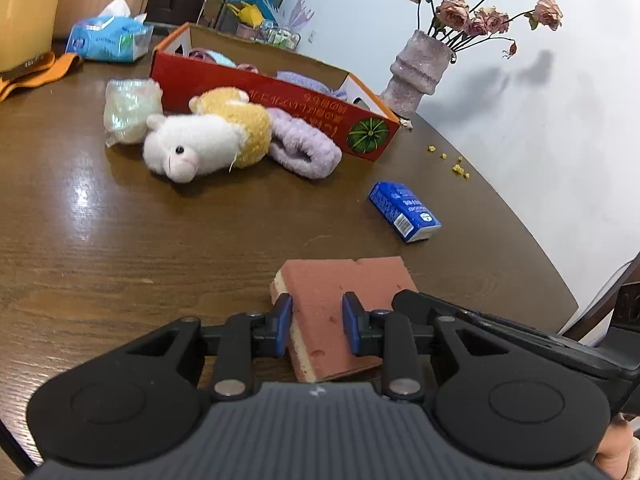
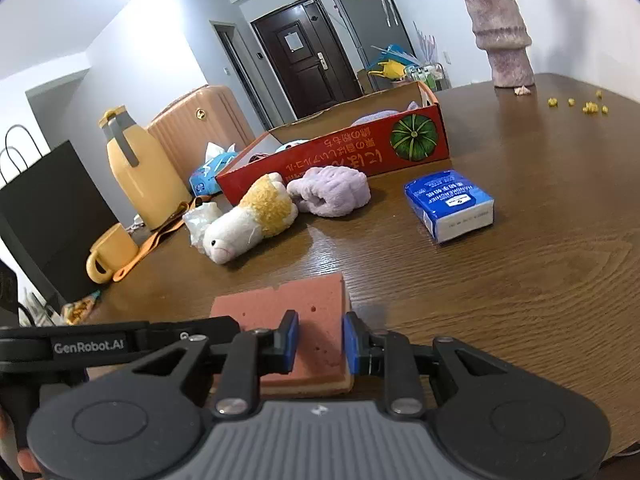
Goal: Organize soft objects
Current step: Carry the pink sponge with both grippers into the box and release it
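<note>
A pink sponge (image 1: 340,280) with a yellow underside is held just above the brown table (image 1: 120,240), tilted. My left gripper (image 1: 318,320) is shut on its left part, one blue pad at the yellow edge and the other on the pink top. In the right wrist view my right gripper (image 2: 320,340) is shut on the sponge (image 2: 280,300) at its right edge. Beyond it lie a white and yellow plush animal (image 1: 200,140) and a fluffy purple band (image 1: 304,148), both against the red cardboard box (image 1: 256,92), which holds several soft items.
A blue tissue packet (image 1: 404,212) lies to the right of the sponge. A plastic-wrapped bundle (image 1: 128,110) sits left of the plush. A vase (image 1: 416,72) of dried roses stands behind the box. A yellow jug (image 2: 140,172), mug (image 2: 108,256) and black bag (image 2: 48,208) line the left edge.
</note>
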Available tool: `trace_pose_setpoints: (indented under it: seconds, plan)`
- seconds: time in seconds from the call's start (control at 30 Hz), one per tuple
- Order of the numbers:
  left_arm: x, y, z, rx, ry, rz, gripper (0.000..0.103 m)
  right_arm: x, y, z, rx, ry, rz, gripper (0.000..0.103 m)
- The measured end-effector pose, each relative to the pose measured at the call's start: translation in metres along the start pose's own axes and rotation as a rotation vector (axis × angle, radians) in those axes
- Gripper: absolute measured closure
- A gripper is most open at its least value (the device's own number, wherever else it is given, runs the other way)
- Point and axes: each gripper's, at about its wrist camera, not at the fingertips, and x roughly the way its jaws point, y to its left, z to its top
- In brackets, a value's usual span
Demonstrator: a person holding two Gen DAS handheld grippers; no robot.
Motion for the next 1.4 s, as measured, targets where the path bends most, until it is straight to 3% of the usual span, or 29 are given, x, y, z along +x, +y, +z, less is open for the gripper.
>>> trace_pose_setpoints:
  seconds: [0.27, 0.4, 0.53, 0.67, 0.77, 0.9, 1.03, 1.17, 1.3, 1.4]
  plan:
    - [0.004, 0.003, 0.001, -0.017, -0.002, -0.018, 0.076, 0.003, -0.002, 0.005, 0.008, 0.016, -0.004, 0.079]
    - [0.0, -0.005, 0.019, 0.007, -0.042, -0.036, 0.076, 0.004, -0.002, 0.012, 0.013, 0.001, -0.004, 0.08]
    - [0.0, -0.021, 0.075, 0.078, -0.151, -0.071, 0.076, -0.002, -0.002, 0.055, 0.012, -0.092, 0.016, 0.08]
    - [0.033, -0.032, 0.156, 0.108, -0.212, -0.089, 0.077, 0.019, 0.0, 0.129, -0.075, -0.193, -0.019, 0.08]
    - [0.078, -0.031, 0.207, 0.113, -0.202, -0.086, 0.077, 0.057, -0.012, 0.183, -0.095, -0.192, -0.065, 0.08]
    - [0.152, -0.009, 0.248, 0.028, -0.102, -0.097, 0.077, 0.12, -0.047, 0.234, -0.033, -0.118, -0.088, 0.08]
    - [0.202, 0.0, 0.251, 0.002, -0.007, -0.056, 0.077, 0.17, -0.058, 0.248, -0.087, -0.015, -0.182, 0.08]
    - [0.228, 0.003, 0.246, 0.004, 0.077, -0.029, 0.077, 0.201, -0.062, 0.243, -0.126, 0.073, -0.288, 0.079]
    - [0.22, 0.002, 0.245, 0.045, 0.066, -0.01, 0.077, 0.199, -0.059, 0.239, -0.147, 0.063, -0.317, 0.079]
    - [0.175, -0.003, 0.247, 0.11, -0.015, -0.022, 0.075, 0.172, -0.051, 0.241, -0.168, 0.002, -0.322, 0.073]
